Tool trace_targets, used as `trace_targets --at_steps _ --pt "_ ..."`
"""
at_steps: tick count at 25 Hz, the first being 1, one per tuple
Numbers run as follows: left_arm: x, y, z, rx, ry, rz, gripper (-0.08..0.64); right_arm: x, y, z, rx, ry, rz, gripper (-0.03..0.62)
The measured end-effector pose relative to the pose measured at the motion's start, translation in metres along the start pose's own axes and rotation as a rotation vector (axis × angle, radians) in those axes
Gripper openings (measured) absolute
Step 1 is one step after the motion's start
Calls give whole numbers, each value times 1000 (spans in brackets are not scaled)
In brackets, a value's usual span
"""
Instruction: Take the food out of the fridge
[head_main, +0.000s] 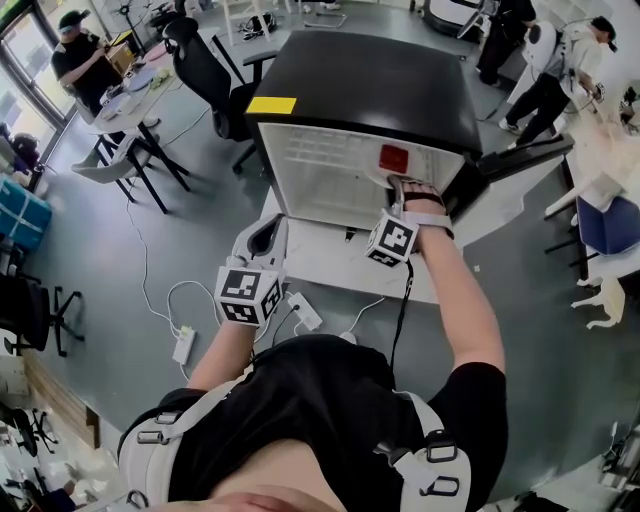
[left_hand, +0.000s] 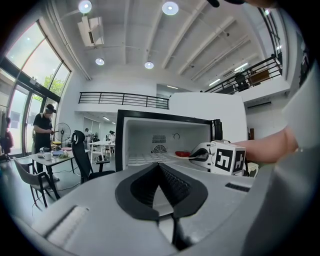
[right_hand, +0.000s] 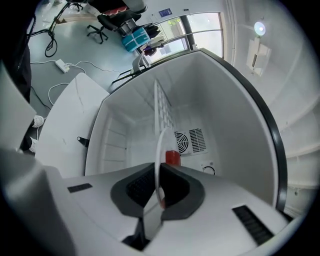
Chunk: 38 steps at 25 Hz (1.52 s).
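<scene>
A small black-topped fridge (head_main: 370, 90) stands open on a white table. Inside, red food (head_main: 393, 157) lies on a white plate whose rim shows edge-on in the right gripper view (right_hand: 160, 145). My right gripper (head_main: 400, 185) reaches into the fridge, and its pads are shut on that rim (right_hand: 159, 167), with the red food (right_hand: 172, 157) just beyond. The left gripper view shows the red food (left_hand: 184, 153) and the right gripper (left_hand: 202, 155) at the fridge's right side. My left gripper (head_main: 262, 235) hovers outside, in front of the fridge's left part, with its jaws (left_hand: 160, 165) shut and empty.
The fridge door (head_main: 520, 155) hangs open at the right. A wire shelf (head_main: 320, 160) spans the fridge interior. A power strip (head_main: 183, 345) and cables lie on the floor at the left. Office chairs (head_main: 205, 70), a table and people stand further back.
</scene>
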<state>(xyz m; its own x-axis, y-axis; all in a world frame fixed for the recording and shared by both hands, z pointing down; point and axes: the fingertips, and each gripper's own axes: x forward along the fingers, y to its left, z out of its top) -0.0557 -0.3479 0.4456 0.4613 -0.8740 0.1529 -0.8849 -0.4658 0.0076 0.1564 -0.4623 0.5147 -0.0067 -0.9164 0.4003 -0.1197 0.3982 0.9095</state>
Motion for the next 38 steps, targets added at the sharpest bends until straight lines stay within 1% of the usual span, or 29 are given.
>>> trace_targets --at_steps 8,12,19,25,30,38 --pt "3 -6 0 -1 -5 -29 3 -20 5 8 1 -57 -65 25" --pt "4 -11 0 -1 -5 -47 3 -36 4 14 -27 -85 -102 23" --pt "8 -21 0 -2 -6 -77 3 -63 4 19 -52 -107 -108 23" --pt "8 -25 0 -5 -5 -92 2 -94 -5 24 -32 -148 -139 23" --pt "10 -26 -1 -7 -3 -101 2 -117 -7 26 -36 -161 -161 23" --pt "11 -22 1 -10 -9 -105 3 -143 4 29 -31 -168 -166 23"
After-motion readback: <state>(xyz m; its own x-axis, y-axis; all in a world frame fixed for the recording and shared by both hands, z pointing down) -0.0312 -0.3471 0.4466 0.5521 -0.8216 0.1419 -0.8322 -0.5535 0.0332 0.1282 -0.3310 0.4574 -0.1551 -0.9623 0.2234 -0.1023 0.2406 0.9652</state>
